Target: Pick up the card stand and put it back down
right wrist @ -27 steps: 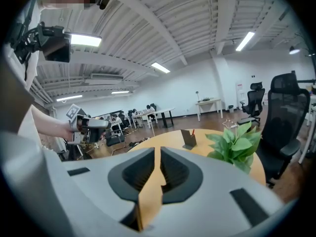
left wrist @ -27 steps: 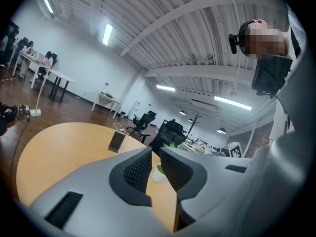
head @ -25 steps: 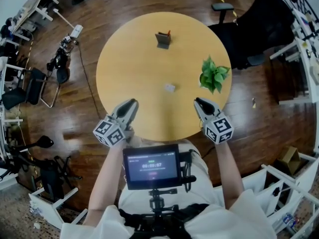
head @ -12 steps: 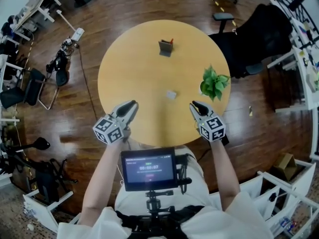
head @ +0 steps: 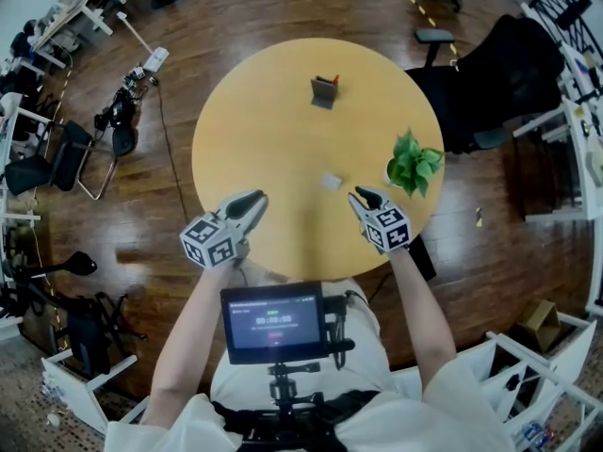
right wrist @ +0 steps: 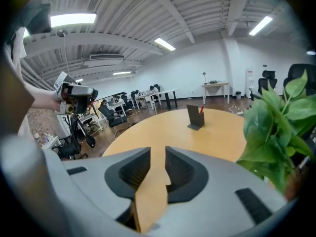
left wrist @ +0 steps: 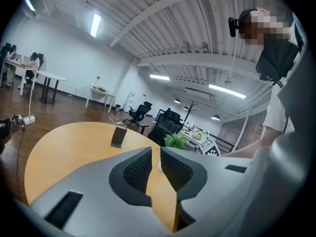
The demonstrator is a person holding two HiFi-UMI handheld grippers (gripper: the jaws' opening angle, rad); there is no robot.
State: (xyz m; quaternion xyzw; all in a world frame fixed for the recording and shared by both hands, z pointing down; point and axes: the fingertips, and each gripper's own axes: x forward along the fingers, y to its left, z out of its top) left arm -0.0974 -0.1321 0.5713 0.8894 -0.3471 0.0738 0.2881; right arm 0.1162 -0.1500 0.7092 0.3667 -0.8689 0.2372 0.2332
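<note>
Head view puts both your tools over the near edge of the bench [head: 273, 130]. The left tool [head: 252, 199] hovers with its jaws a slim gap apart and nothing in them. The right tool [head: 358, 194] has just been opening its jaws, which are now moderately spread and empty.

Just beyond its tips, not yet touched, a small pale piece sits on the bench. I take it to be the card stand [head: 330, 182], though it is too small to be sure.

Swing the tips slightly left so the jaws straddle it, go low and close gently. Lift straight, then set it down flat. Keep clear of the potted plant [head: 413, 163] near your right.

Count: two tools, one card stand, one plant, one dark upright holder [head: 324, 92] at the far side, one bench.
</note>
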